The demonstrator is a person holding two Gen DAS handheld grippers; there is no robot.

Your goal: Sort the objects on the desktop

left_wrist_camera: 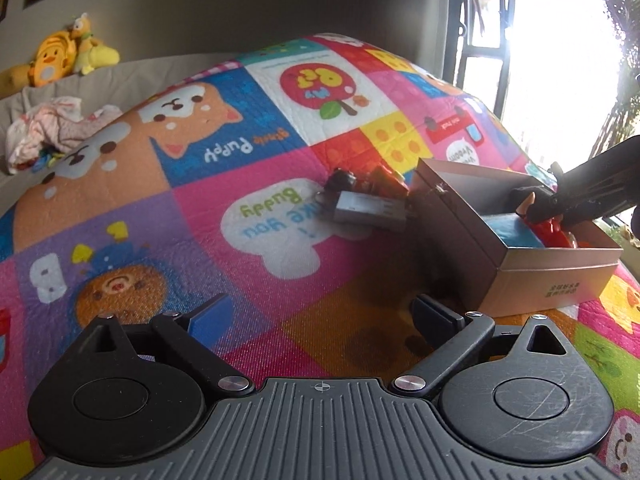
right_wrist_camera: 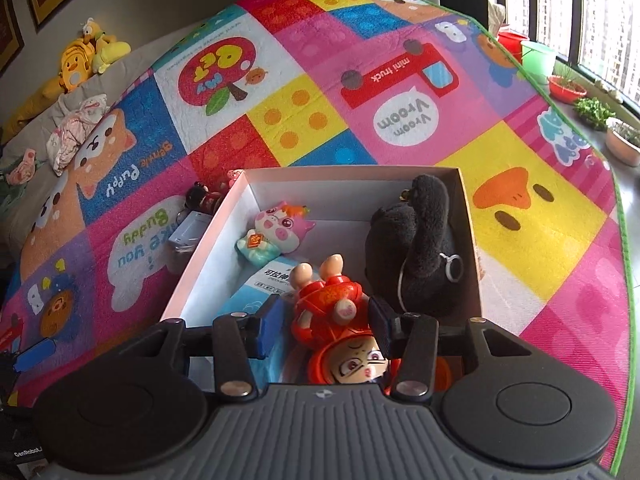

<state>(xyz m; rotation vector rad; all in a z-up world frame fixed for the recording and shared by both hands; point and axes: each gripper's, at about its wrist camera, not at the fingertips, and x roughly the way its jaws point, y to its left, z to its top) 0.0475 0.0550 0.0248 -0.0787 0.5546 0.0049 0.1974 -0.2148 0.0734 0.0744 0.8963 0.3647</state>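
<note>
An open cardboard box sits on the colourful play mat. Inside lie a red-robed doll, a black plush toy, a pink pig figure and a blue packet. My right gripper is open over the box, its fingers on either side of the doll without pinching it. It shows in the left wrist view reaching into the box. My left gripper is open and empty above the mat. Left of the box lie a grey case and a small red-and-black figure.
Yellow plush toys and crumpled cloth lie on a grey sofa at the far left. Plant pots and a green bucket stand by the window at right. The mat's green edge runs along the right.
</note>
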